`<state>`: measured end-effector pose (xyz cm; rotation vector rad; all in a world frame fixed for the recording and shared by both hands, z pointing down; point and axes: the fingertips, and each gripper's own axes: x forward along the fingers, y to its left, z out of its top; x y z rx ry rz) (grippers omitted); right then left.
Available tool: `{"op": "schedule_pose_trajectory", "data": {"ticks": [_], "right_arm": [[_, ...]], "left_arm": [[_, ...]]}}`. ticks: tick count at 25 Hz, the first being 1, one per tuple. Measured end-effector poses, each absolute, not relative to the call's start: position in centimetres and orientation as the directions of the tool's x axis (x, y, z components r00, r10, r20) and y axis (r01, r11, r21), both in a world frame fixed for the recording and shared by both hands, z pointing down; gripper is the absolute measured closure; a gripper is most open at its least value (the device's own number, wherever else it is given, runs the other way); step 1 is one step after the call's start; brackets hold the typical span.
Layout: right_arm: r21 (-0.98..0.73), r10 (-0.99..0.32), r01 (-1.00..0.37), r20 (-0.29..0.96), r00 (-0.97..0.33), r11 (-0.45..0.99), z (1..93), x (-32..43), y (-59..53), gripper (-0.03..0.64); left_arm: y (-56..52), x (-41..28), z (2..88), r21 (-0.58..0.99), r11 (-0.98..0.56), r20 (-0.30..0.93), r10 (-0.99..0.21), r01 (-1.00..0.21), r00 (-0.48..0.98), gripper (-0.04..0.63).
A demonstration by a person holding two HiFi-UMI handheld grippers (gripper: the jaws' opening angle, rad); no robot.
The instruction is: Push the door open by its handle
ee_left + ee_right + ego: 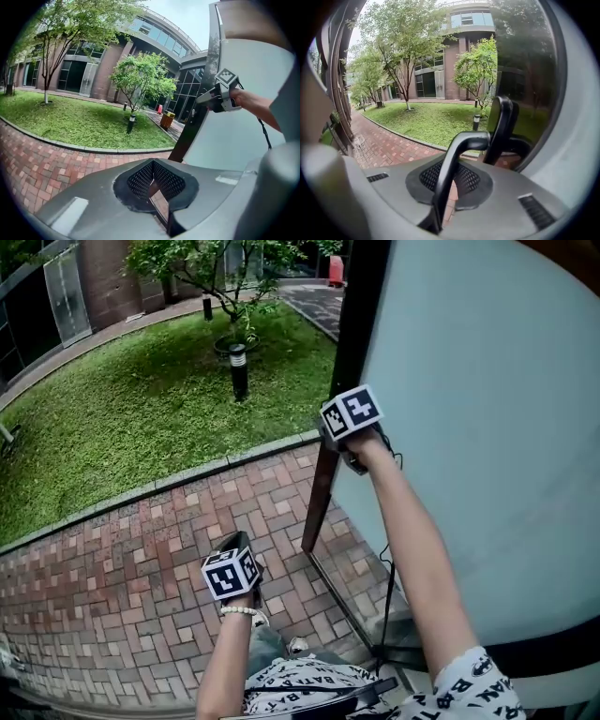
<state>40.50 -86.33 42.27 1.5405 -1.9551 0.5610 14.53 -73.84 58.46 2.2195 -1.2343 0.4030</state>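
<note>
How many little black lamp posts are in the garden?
2. One lamp post stands on the open lawn; the other stands farther back, near the tree. More may be hidden.

Right tongs [347, 444] at door [487, 427] edge; left tongs [234, 545] over brick paving [122, 587].

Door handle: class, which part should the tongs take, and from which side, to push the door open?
Take the door handle on its slim straight bar, short of the bend, coming from the person's side of the glass door. The bar is thin enough to sit between both pads, and the bend would likely stop any sliding. The right tongs are shut there.
</note>
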Motion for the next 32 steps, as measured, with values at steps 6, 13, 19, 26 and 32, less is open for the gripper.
{"op": "schedule_pose_trajectory", "data": {"ticks": [6, 13, 19, 26, 32], "right_arm": [[0.015, -0.734, -0.98, 0.665, -0.138, 0.198, 41.8, 44.6, -86.7, 0.588], [0.012, -0.745, -0.988, 0.658, -0.106, 0.152, 41.6, 48.2, -86.3, 0.589], [0.023, -0.752, -0.992, 0.654, -0.081, 0.127, 41.6, 49.3, -86.5, 0.594], [0.004, -0.758, -0.993, 0.646, -0.086, 0.115, 41.5, 48.5, -86.1, 0.579], [-0.016, -0.789, -0.988, 0.6, -0.132, 0.153, 39.1, 47.3, -84.5, 0.449]], "left_arm": [[-76.8, 16.4, 58.0, 0.325, -0.464, 0.512, -0.646, -0.824, 0.566, 0.609], [-77.2, 15.9, 59.1, 0.324, -0.459, 0.532, -0.635, -0.827, 0.561, 0.609], [-77.3, 15.8, 59.5, 0.329, -0.455, 0.537, -0.631, -0.828, 0.56, 0.609], [-75.3, 15.8, 59.6, 0.333, -0.446, 0.534, -0.637, -0.831, 0.556, 0.609], [-73.4, 15.3, 59.7, 0.33, -0.431, 0.533, -0.649, -0.84, 0.542, 0.609]]}}
